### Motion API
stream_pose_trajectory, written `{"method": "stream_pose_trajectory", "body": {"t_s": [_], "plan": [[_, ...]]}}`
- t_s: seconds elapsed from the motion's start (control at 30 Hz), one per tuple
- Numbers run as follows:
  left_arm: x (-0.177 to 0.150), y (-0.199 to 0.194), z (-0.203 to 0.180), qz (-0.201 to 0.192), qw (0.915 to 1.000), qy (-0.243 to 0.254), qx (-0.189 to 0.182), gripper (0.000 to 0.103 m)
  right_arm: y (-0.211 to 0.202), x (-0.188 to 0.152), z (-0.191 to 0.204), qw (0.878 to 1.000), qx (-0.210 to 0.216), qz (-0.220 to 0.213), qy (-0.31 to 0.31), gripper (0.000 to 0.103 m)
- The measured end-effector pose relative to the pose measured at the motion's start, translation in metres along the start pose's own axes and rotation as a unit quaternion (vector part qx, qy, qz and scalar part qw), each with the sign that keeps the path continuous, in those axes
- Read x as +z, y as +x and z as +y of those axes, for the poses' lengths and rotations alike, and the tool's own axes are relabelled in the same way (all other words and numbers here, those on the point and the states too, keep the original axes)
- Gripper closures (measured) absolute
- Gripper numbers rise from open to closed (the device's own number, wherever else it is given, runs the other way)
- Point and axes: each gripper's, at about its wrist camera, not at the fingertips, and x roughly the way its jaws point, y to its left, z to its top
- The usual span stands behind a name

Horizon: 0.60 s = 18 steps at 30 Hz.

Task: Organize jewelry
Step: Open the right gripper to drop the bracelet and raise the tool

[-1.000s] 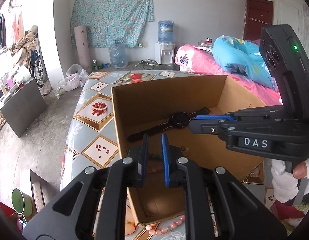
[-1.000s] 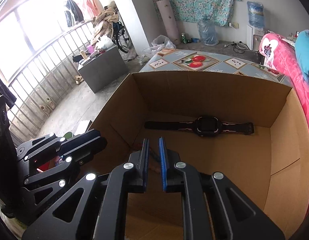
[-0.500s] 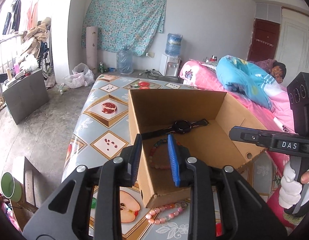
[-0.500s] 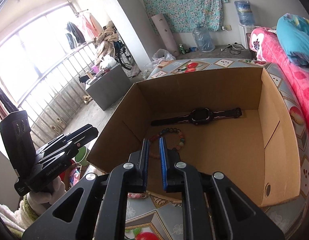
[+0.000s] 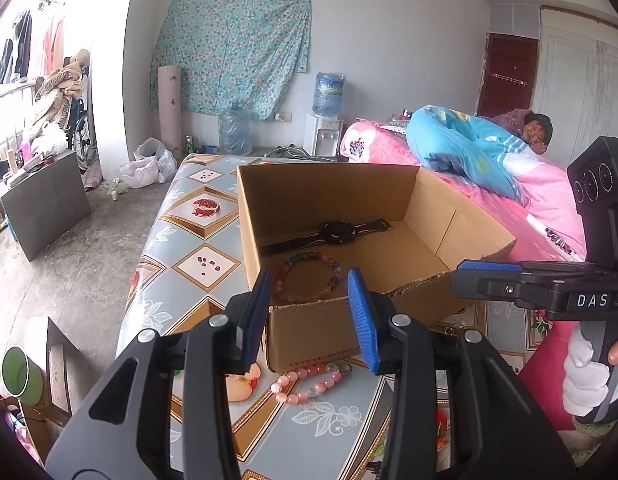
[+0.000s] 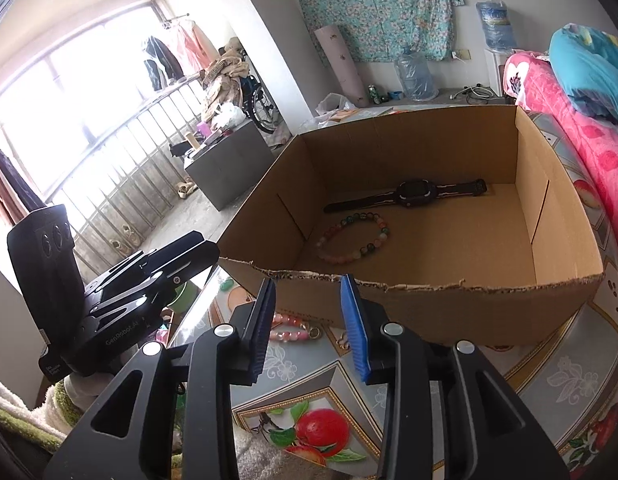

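Note:
An open cardboard box (image 5: 309, 340) (image 6: 489, 304) stands on the patterned table. Inside lie a black watch (image 5: 337, 234) (image 6: 413, 194) and a multicoloured bead bracelet (image 5: 307, 278) (image 6: 353, 238). A pink bead bracelet (image 5: 309, 380) (image 6: 289, 326) lies on the table against the box's near wall. My left gripper (image 5: 309, 316) hovers in front of the box above the pink bracelet, jaws opening, nothing between them. My right gripper (image 6: 309, 320) is also outside the near wall, jaws opening and empty. In the left wrist view my right gripper's blue-padded fingers (image 5: 489, 268) show edge-on.
The table (image 5: 197, 248) wears a fruit-print cloth. A pink bed (image 5: 529, 200) with a blue quilt and a person lying on it stands to the right. A green cup (image 5: 21, 376) sits low left. A grey cabinet (image 5: 45, 204) and water bottles stand farther off.
Both grippers have pulled back out of the box toward its near side, and their jaws have spread apart. The multicoloured bracelet now lies free on the box floor.

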Motion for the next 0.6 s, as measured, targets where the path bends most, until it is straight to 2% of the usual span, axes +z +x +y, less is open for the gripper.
{"method": "stream_pose_trajectory", "body": {"t_s": [0.23, 0.6], "plan": [[-0.008, -0.008, -0.004, 0.001, 1.0000, -0.003, 0.004, 0.064, -0.002, -0.010, -0.003, 1.000, -0.010, 0.005, 0.011, 0.065], [-0.032, -0.006, -0.022, 0.021, 0.9989, 0.032, 0.027, 0.062, 0.001, -0.028, -0.006, 0.999, -0.019, 0.022, 0.016, 0.063]]}}
